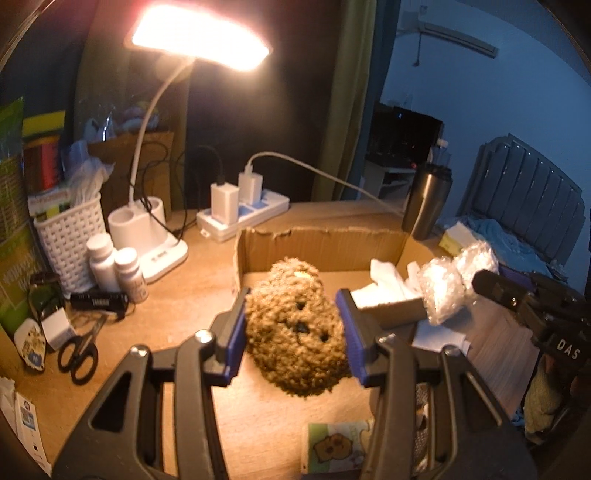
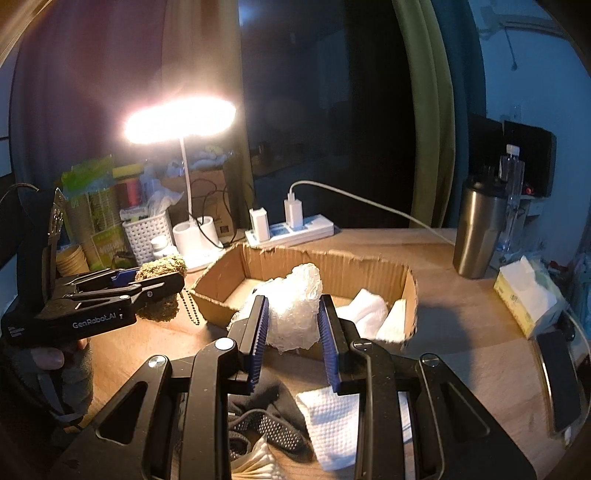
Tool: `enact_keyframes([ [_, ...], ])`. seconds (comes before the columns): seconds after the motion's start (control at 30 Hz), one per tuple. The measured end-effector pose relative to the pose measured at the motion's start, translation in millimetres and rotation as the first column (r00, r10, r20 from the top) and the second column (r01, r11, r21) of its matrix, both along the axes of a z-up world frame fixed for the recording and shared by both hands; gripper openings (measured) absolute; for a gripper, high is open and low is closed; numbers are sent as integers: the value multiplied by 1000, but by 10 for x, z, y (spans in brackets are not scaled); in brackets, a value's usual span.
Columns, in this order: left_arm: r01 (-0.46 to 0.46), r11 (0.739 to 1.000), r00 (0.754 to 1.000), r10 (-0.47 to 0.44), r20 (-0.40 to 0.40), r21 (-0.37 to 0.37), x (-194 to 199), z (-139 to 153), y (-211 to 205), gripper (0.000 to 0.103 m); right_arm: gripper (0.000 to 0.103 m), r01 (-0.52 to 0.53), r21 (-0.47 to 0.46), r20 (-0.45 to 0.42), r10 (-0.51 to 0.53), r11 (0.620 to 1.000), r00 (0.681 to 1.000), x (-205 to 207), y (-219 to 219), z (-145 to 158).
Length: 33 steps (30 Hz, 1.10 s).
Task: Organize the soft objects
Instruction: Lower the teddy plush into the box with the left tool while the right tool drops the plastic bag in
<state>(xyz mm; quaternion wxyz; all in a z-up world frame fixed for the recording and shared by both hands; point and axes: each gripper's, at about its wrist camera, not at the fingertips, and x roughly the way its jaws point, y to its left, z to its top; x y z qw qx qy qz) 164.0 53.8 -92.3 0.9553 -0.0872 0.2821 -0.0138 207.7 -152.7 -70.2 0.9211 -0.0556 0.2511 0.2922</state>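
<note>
"GenRobot.AI" is printed in white on the black side of the left tool (image 2: 162,291), as seen from the right wrist view. "DAS" is read in white letters on the right tool (image 1: 480,282), on its black body at the edge of the left wrist view. Print on the green packaging at the far left cannot be made out.

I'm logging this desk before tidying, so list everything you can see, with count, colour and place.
fuzzy brown plush toy: one, olive-brown, between left gripper's fingers
crumpled bubble wrap: one, clear, between right gripper's fingers
shallow cardboard box: one, brown, desk centre
white cloths: several, inside box
white desk lamp: one, lit, rear left
white power strip: one, behind box
steel tumbler: one, silver, rear right
white woven basket: one, left
white bottles: two, left
black scissors: one, left edge
left gripper: black, blue pads
right gripper: black, blue pads
</note>
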Motion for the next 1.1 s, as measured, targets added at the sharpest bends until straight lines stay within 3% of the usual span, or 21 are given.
enact_keyframes([
  [0.6,7,1000,997,-6,80,-13,203,186,81,46,29,7,37,19,-8,999,1000,304,44,62],
  [1.1,4,1000,999,-3,53,-12,523,49,121,47,29,-1,19,-58,2,1000,998,630,184,-167],
])
